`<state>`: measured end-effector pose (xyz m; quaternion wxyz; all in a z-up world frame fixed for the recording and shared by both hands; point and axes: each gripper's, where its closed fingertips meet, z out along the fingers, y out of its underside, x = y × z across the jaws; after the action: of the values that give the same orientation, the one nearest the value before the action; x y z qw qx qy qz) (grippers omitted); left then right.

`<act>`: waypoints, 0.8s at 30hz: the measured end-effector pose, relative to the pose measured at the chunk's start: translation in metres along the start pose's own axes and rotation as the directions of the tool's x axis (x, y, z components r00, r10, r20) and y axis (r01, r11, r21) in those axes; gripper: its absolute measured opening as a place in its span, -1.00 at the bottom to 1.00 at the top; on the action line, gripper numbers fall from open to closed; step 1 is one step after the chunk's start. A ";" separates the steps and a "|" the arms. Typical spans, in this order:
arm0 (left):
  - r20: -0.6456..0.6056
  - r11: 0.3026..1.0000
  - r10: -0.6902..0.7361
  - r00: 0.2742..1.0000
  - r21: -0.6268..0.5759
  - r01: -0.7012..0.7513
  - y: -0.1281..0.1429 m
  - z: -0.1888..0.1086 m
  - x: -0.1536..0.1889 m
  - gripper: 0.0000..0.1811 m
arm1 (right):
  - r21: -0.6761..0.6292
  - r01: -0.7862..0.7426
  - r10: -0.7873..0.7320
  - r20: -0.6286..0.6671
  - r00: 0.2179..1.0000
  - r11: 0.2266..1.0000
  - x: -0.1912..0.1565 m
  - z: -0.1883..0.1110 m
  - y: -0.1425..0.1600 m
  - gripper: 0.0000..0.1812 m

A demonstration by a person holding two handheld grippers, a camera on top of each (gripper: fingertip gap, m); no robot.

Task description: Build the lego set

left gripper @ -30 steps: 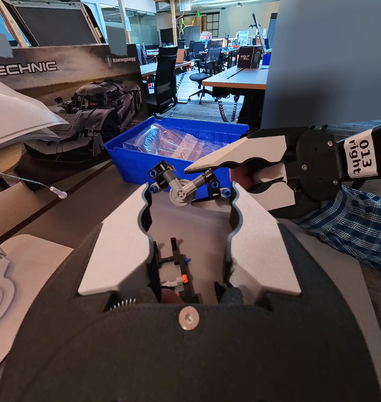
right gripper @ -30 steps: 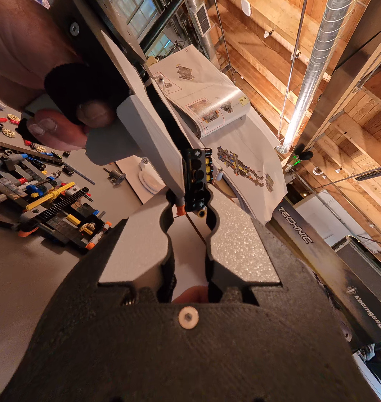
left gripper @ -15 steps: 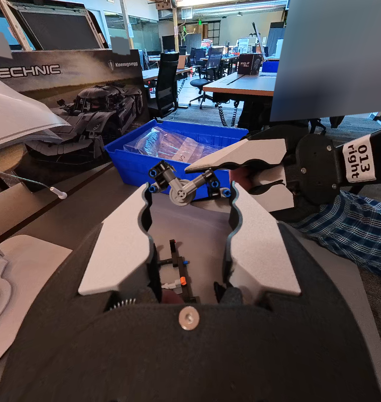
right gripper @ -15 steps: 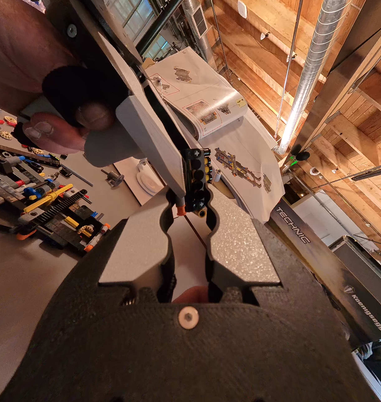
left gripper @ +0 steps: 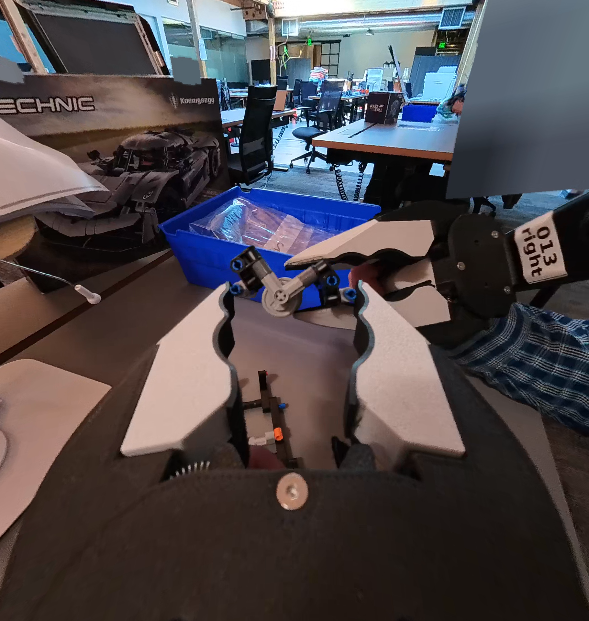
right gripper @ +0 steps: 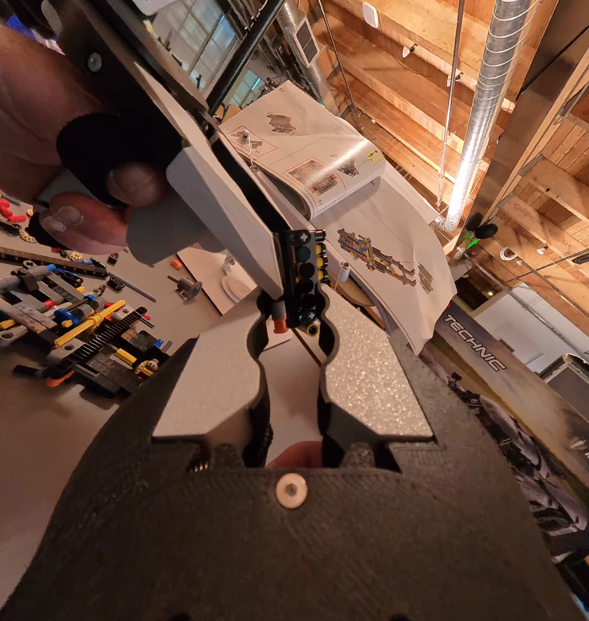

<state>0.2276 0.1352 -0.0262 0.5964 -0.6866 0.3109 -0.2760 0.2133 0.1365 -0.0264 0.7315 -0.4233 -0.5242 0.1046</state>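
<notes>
Both tongs clamp one subassembly (left gripper: 283,285): left gripper (left gripper: 293,295) wide-set, right gripper (right gripper: 295,311) narrow. Mid-join, probably; next move needs aligned pressing.

Open-plan office in a loft-style building. Left wrist view: rows of long desks (left gripper: 384,139), black office chairs (left gripper: 256,134), coiled cables hanging under a desk, carpeted floor, glass partitions at the back. Right wrist view: exposed timber ceiling beams (right gripper: 397,64), silver spiral duct (right gripper: 481,97), industrial windows (right gripper: 199,43). Near worktable (left gripper: 84,322) is grey, with a blue storage bin (left gripper: 219,248) on it.
</notes>
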 end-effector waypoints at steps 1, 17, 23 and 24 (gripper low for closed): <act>-0.001 1.000 0.002 1.000 0.000 -0.002 0.000 0.000 0.000 -0.23 | 0.000 -0.010 0.010 -0.003 1.000 1.000 0.001 0.000 0.000 -0.74; -0.004 1.000 0.006 1.000 -0.001 -0.006 0.001 0.000 0.000 -0.29 | 0.007 -0.031 0.031 -0.007 0.999 1.000 0.004 -0.001 0.001 -0.74; -0.003 1.000 0.011 1.000 0.003 -0.011 0.000 -0.001 0.001 -0.29 | 0.008 -0.027 0.027 -0.011 1.000 1.000 0.005 -0.002 0.000 -0.74; -0.002 1.000 0.010 1.000 0.004 -0.010 -0.001 0.000 0.001 -0.30 | 0.008 -0.027 0.027 -0.011 1.000 1.000 0.005 -0.002 0.000 -0.74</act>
<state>0.2279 0.1342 -0.0256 0.5988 -0.6835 0.3145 -0.2744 0.2168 0.1389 -0.0233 0.7347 -0.4281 -0.5138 0.1143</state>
